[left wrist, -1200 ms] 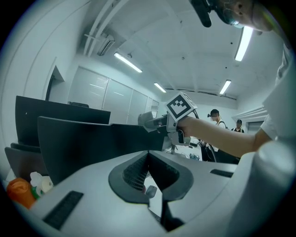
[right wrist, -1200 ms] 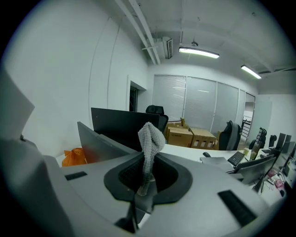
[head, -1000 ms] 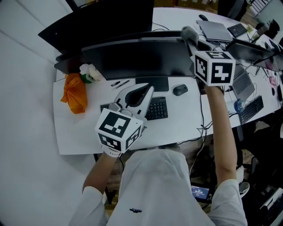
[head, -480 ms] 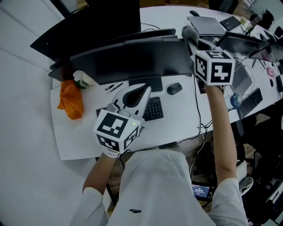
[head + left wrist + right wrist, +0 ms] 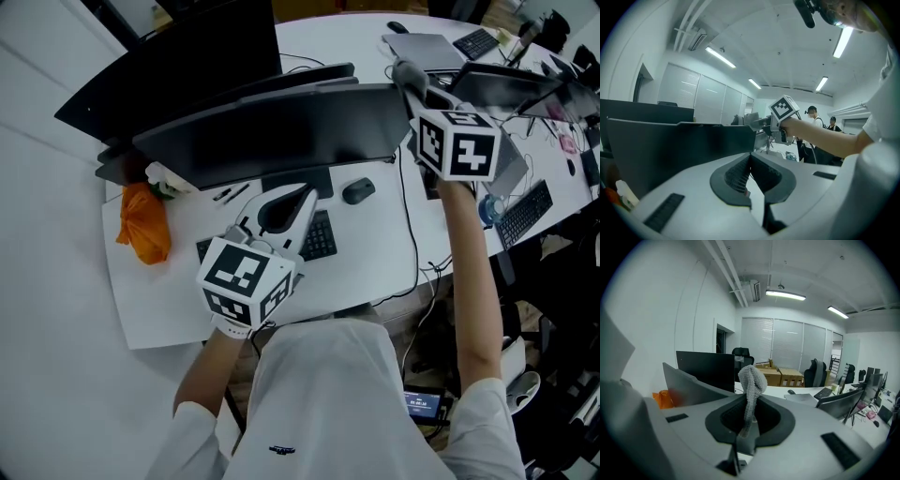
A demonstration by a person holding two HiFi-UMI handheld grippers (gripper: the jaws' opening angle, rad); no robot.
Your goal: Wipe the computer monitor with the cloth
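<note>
Fingers of your right gripper pinch the cloth at one o'clock in the head view, beside the monitor's top right corner, seemingly poised to wipe. In the left gripper view, your left gripper is closed on nothing, idling before the screen. In the right gripper view, the jaws clamp the cloth's tail, leaving the bunch free at twelve.

Monitor: black, plain. Cloth: grey, knitted texture. Left gripper and right gripper: pale grey-white shells, black ribbed pads inside the jaws. Marker cubes: white faces carrying black square block patterns. Desk: white. Keyboard: black. Mouse: dark grey. Bag at desk's left end: orange. Person's shirt: white, with one small dark mark on the front
</note>
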